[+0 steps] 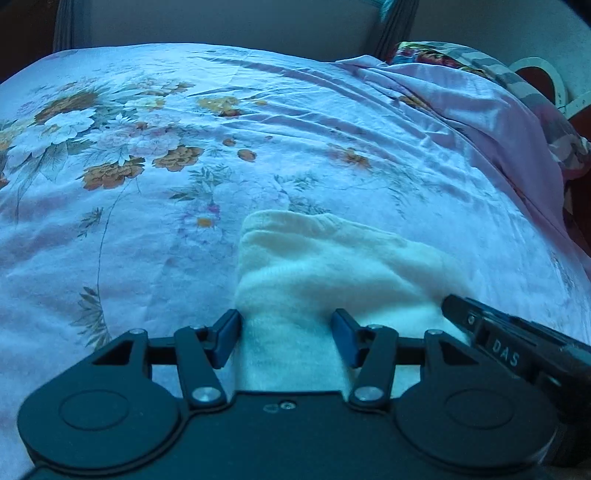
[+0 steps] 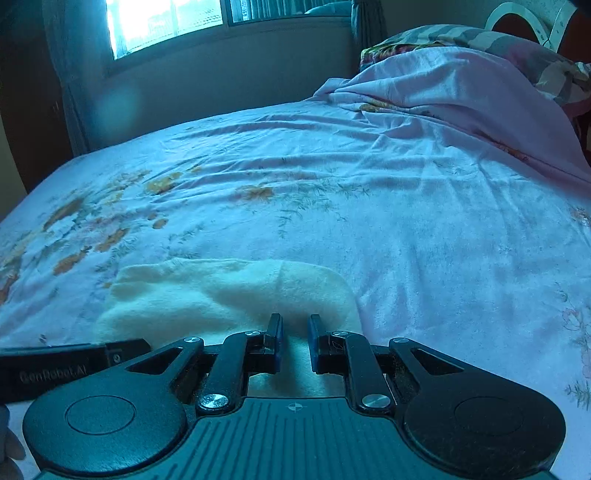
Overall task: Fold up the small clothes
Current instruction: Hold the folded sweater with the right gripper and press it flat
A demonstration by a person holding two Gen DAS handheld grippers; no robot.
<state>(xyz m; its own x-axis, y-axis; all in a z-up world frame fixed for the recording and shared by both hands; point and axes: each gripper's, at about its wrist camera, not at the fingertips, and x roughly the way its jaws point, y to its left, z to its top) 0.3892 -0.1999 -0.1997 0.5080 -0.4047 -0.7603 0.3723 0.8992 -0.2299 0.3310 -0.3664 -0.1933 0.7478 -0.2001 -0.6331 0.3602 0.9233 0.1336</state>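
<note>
A small cream fleecy garment (image 1: 332, 258) lies folded on the floral bedsheet (image 1: 147, 166). My left gripper (image 1: 287, 317) is open, its blue pads on either side of the garment's near left part, cloth between the jaws. In the right wrist view the same garment (image 2: 221, 291) lies just ahead. My right gripper (image 2: 295, 325) stands over its near right edge, jaws a narrow gap apart with cloth between them. The right gripper's body (image 1: 517, 339) shows at the left view's lower right; the left gripper's body (image 2: 66, 365) shows at the right view's lower left.
A pink blanket (image 2: 461, 92) and striped pillows (image 2: 480, 37) are heaped at the far right of the bed. A window (image 2: 166, 22) and wall lie beyond the bed's far edge. The sheet (image 2: 332, 184) stretches wide ahead and left.
</note>
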